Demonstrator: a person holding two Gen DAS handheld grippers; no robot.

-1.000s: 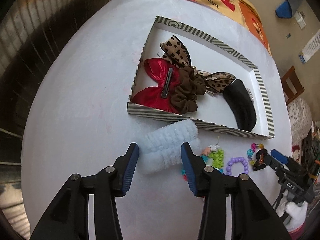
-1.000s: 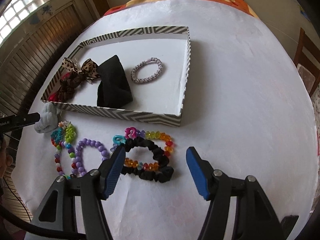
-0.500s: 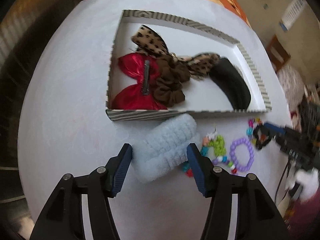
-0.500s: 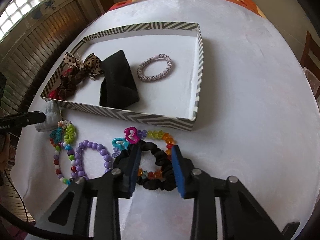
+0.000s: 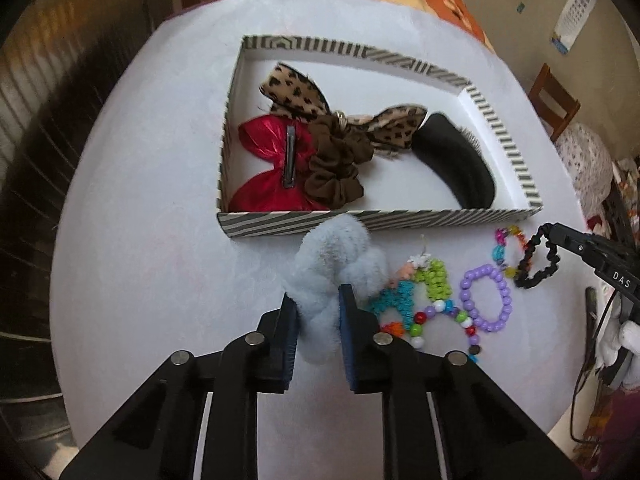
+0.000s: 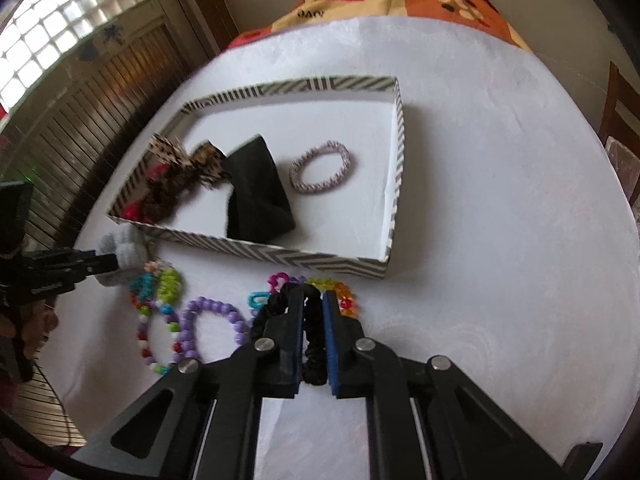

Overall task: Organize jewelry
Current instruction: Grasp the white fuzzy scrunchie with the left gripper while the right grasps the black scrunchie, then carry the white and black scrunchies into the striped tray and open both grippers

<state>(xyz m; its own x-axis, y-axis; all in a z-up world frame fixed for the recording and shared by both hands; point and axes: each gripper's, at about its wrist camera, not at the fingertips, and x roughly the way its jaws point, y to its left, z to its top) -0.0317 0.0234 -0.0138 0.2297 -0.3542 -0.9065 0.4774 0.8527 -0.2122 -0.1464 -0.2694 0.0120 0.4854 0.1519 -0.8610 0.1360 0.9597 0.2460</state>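
Now that both claws have closed, each holds a hair tie where a second ago they stood open over them. The left claw (image 5: pixel 318 312) is clamped tight on the fluffy pale blue scrunchie (image 5: pixel 336 256), which bulges up out of the jaws just in front of the striped tray (image 5: pixel 400 218), its far end touching the tray's near wall. The right claw (image 6: pixel 312 340) is nearly shut, its pads pressed on the thin black scrunchie (image 6: pixel 310 344); in the left view that scrunchie (image 5: pixel 534 258) hangs in a loop from the right claw's tip, lifted off the white table (image 5: pixel 140 220).

Inside the tray already lie a red bow (image 5: pixel 272 168), a brown scrunchie (image 5: pixel 336 164), a leopard-print bow (image 5: pixel 304 96), a black headband (image 5: pixel 456 160) and a pale braided bracelet (image 6: pixel 320 166). On the table in front of it, near both claws, remain a purple bead bracelet (image 5: pixel 486 300), a mixed-colour bead string (image 5: pixel 424 304) and a chain of clear coloured beads (image 6: pixel 344 296), the last just beside the right claw.

With both grips made, the picking step looks finished for these two pieces. The likely next move is to carry each over the near wall and release it in the tray's open floor; the bead pieces are still to be done.
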